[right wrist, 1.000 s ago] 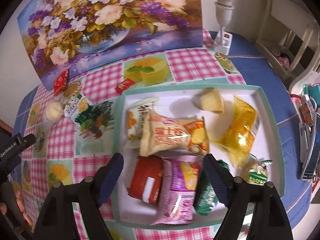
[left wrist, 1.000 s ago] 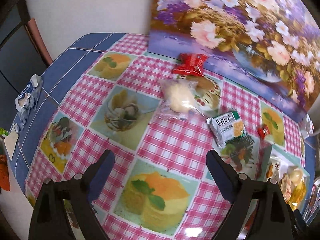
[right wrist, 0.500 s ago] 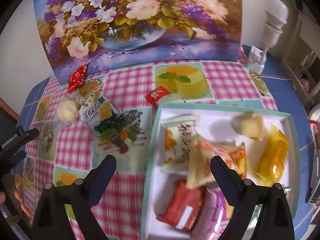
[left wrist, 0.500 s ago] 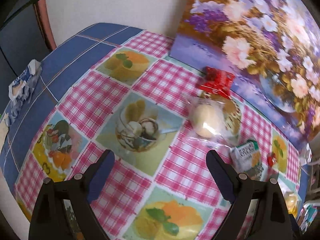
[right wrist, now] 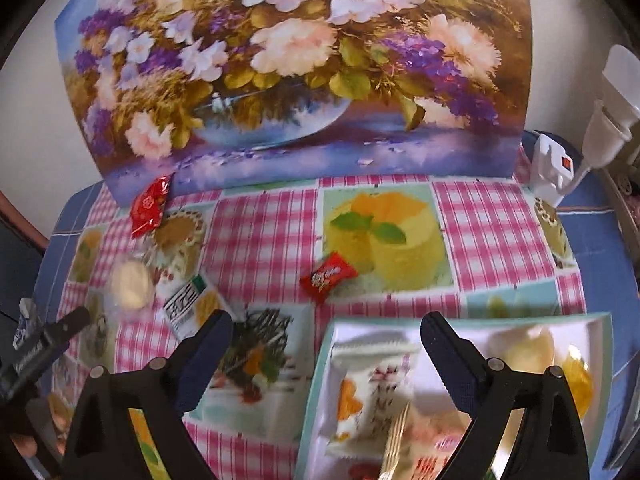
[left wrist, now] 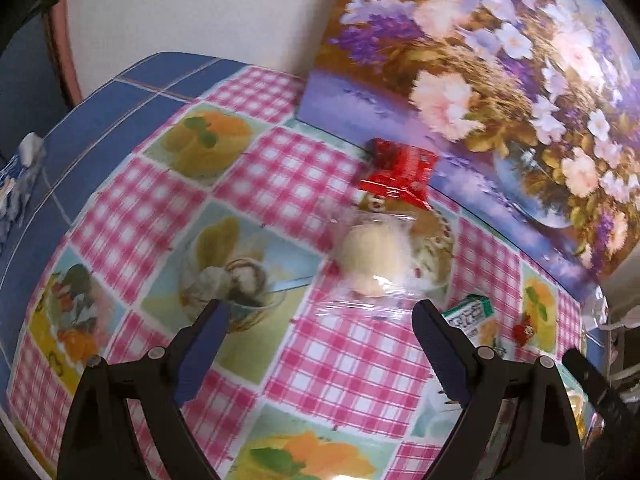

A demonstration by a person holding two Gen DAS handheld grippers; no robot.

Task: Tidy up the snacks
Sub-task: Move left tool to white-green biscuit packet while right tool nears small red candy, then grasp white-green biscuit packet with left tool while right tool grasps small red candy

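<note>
**Ann:** Glossy pink-check tablecloth [left wrist: 352,364], dessert prints all over, a flower painting [right wrist: 296,68] propped at the back. Left gripper [left wrist: 320,332] hangs with jaws spread wide, nothing between them.

**Bo:** Just ahead of it, a pale round cake in crinkly clear wrap [left wrist: 374,254], and a shiny red packet [left wrist: 400,172] against the painting.

**Ann:** The right view adds more: a mint-rimmed tray [right wrist: 316,392] holding a white pillow pack [right wrist: 372,392], blurred.

**Bo:** Right gripper [right wrist: 326,344] is released too, over the tray's edge. A small red candy [right wrist: 328,276] and green-white packet [right wrist: 192,304] lie on the cloth.
</note>
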